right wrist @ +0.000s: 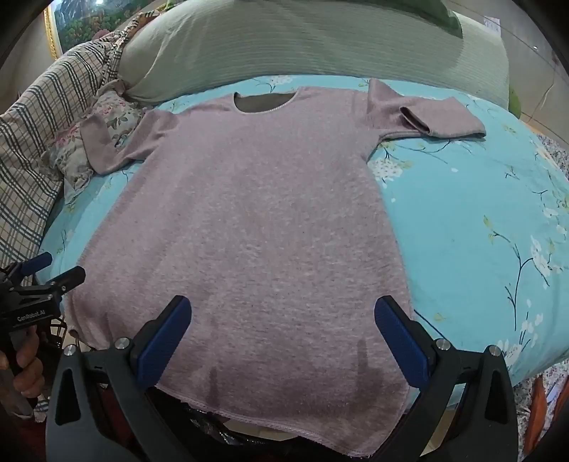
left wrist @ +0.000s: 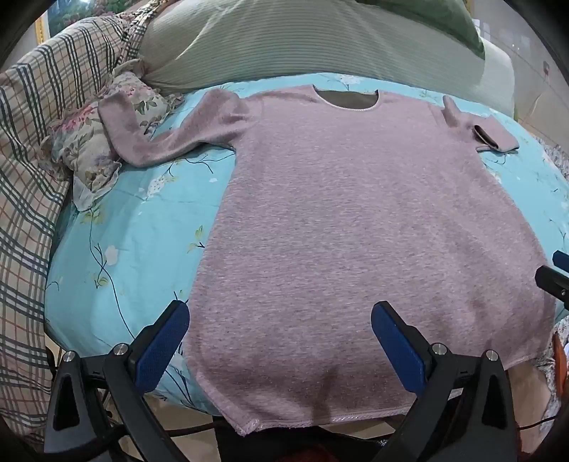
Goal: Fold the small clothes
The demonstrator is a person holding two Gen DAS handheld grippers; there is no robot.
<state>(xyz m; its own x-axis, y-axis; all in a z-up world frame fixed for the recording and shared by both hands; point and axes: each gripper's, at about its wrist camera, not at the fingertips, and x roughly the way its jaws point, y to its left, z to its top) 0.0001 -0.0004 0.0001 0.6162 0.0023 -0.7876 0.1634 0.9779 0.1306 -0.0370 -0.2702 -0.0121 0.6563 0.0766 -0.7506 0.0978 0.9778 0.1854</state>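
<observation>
A pink long-sleeved sweater point(left wrist: 338, 220) lies flat, neckline toward the top of the frame, on a turquoise floral bedsheet point(left wrist: 124, 248). Left gripper point(left wrist: 281, 341) and right gripper point(right wrist: 284, 337) hover at its hem, fingers spread wide, holding nothing.

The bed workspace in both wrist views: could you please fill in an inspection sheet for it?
Surface: bed sheet, turquoise with a floral print.
Job's things: pink sweater spread flat, neckline away from the cameras; left sleeve stretched out, right sleeve doubled back on itself.
Clutter: floral cushion, plaid blanket.
Grippers: left gripper and right gripper both open, above the hem, holding nothing.
Cables: thin dark cable below the bed's edge.
Surroundings: green pillow, framed picture.
</observation>
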